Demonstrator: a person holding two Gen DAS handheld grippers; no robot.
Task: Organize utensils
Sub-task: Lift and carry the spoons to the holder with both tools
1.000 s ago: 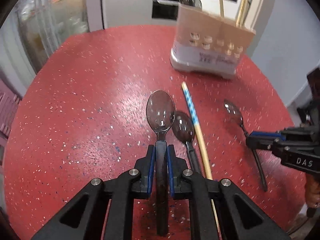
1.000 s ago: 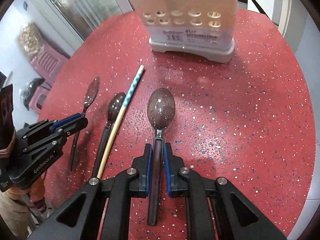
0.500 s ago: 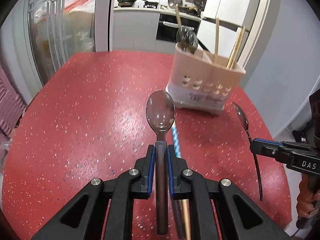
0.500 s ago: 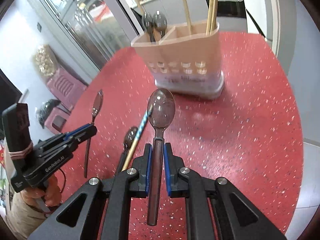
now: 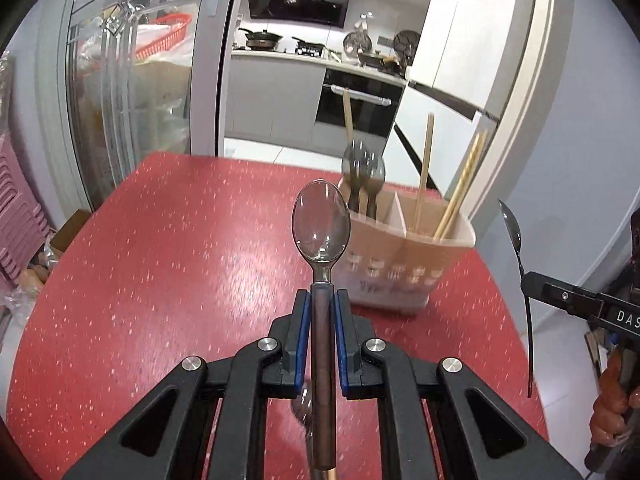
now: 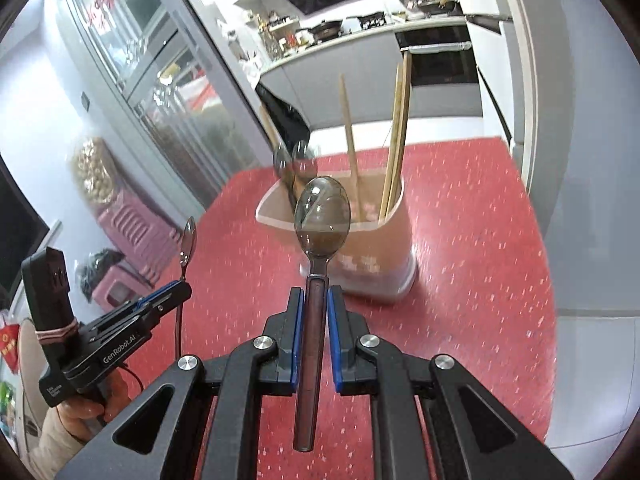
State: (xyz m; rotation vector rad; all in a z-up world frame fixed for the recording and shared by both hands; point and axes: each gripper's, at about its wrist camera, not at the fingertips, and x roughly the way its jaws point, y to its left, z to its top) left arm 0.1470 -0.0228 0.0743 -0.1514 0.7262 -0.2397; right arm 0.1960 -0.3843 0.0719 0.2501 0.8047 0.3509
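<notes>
My left gripper [image 5: 322, 312] has its jaws clamped narrow on the dark brown handle of a spoon [image 5: 321, 222], whose clear, glossy bowl stands up in front of the lens and hides part of what lies beyond. My right gripper [image 6: 312, 304] grips a second spoon [image 6: 322, 216] the same way, jaws pinched on a reddish-brown handle, with the shiny bowl pointing away and overlapping the holder behind it. Each gripper also shows at the edge of the other's view, a hand [image 6: 86, 404] wrapped around its grip and the spoon sticking up thin and dark.

Under both spoons I see the red speckled tabletop [image 5: 160, 280], round at its edges. A blurred utensil lies on it right below my left jaws; I cannot tell what kind.

Farther on, the beige utensil holder [image 5: 404, 264] stands on the tabletop, with a white base and a row of round holes low on its wall. A divider splits it: two dark spoons [image 5: 362, 172] stand in the left part and wooden chopsticks [image 5: 460, 184] lean in the right.

Beyond the tabletop I see a glass sliding door [image 5: 120, 100], pink stools [image 5: 20, 232] stacked at the left, and a kitchen counter [image 5: 320, 58] with pans.
</notes>
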